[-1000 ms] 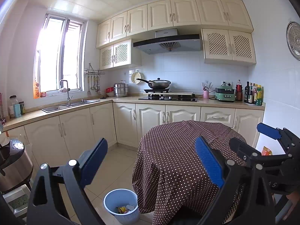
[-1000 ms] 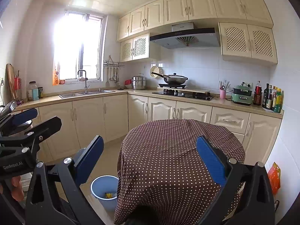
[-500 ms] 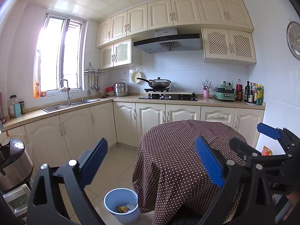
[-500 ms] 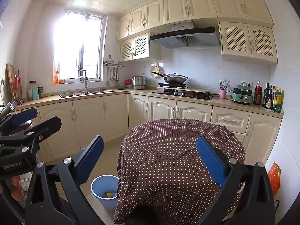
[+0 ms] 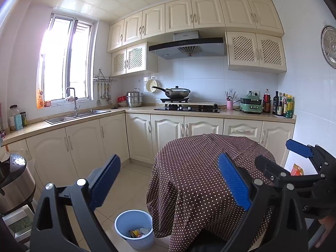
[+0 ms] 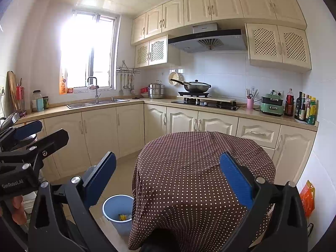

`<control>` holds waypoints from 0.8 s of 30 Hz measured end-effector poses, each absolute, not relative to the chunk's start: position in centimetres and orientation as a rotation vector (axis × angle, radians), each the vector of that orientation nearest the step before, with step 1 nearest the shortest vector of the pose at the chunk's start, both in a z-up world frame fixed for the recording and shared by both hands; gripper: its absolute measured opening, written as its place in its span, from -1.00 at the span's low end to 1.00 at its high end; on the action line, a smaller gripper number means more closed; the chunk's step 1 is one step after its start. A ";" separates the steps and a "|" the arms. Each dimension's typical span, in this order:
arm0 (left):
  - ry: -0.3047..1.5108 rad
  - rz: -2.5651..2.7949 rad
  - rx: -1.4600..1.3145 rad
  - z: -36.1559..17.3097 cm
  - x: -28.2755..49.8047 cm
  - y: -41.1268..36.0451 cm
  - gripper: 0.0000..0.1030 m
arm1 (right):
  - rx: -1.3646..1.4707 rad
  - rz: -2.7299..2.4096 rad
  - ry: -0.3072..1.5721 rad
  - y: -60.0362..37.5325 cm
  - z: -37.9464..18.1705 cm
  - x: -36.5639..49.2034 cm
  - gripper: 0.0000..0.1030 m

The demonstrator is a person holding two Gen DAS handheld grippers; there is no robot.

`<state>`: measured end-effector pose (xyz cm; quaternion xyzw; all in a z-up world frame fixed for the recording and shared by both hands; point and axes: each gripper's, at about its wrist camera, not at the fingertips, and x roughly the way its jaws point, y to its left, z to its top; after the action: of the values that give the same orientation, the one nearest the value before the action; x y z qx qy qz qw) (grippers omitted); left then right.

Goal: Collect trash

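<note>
While both the left gripper (image 5: 169,180) and right gripper (image 6: 168,178) gape empty above the dotted table (image 6: 189,157), trash (image 5: 139,232) lies in the blue bin (image 5: 134,220)

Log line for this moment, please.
left tool: open, empty | right tool: open, empty | bin: trash inside, on floor by table | tabletop: bare

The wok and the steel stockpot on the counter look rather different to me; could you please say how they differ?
The wok is low and wide with a long dark handle, while the stockpot is tall, tiered and has a top loop handle. The wok sits raised on the stove burner; the stockpot stands on the countertop in the corner. Both are metal and lidded.
</note>
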<state>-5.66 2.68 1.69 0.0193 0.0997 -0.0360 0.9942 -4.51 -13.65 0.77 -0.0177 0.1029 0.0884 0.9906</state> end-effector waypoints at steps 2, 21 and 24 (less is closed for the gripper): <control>0.200 -0.073 0.038 1.7 -5.7 2.7 0.80 | -0.035 0.178 0.207 -13.8 0.8 -4.5 0.86; 0.209 -0.071 0.033 1.4 -5.4 2.5 0.80 | -0.038 0.183 0.211 -13.6 0.9 -4.4 0.86; 0.210 -0.069 0.033 1.3 -5.3 2.6 0.80 | -0.038 0.183 0.213 -13.6 0.9 -4.4 0.86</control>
<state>-5.33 2.57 1.34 0.0166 0.1046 -0.0345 0.9938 -4.39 -13.57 0.85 -0.0190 0.1061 0.0913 0.9900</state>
